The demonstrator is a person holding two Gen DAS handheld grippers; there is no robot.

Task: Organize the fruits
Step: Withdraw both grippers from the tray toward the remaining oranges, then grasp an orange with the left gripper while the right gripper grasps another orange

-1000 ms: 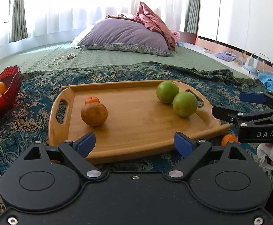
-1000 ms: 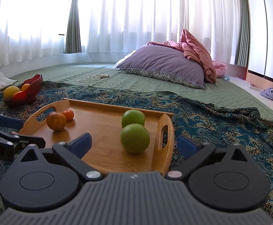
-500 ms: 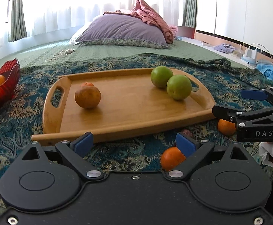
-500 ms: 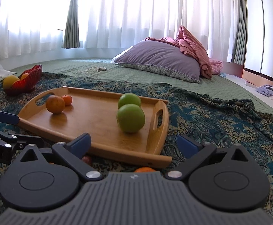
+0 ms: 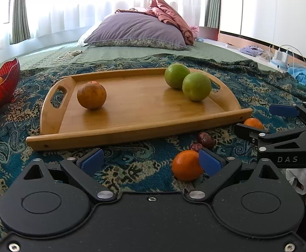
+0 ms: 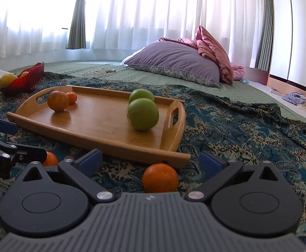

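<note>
A wooden tray (image 5: 131, 124) lies on the patterned cloth. It holds a brownish orange (image 5: 91, 95), a small mandarin (image 6: 71, 97) behind it, and two green fruits (image 5: 196, 86). On the cloth in front of the tray lie an orange mandarin (image 5: 186, 165), two dark red dates (image 5: 205, 140) and a second mandarin (image 5: 253, 123). My left gripper (image 5: 150, 161) is open, its right pad next to the near mandarin. My right gripper (image 6: 150, 160) is open with a mandarin (image 6: 160, 177) between its fingers, not gripped. The right gripper also shows in the left wrist view (image 5: 279, 121).
A red bowl (image 5: 3, 88) with oranges stands at the far left on the cloth. A purple pillow (image 5: 136, 31) and pink bedding lie behind on the green mat. Blue cloth and cables lie at the far right.
Both grippers have drawn back from the tray and lowered. The mandarins and dates in front of the tray have come into view. Both stay open.
</note>
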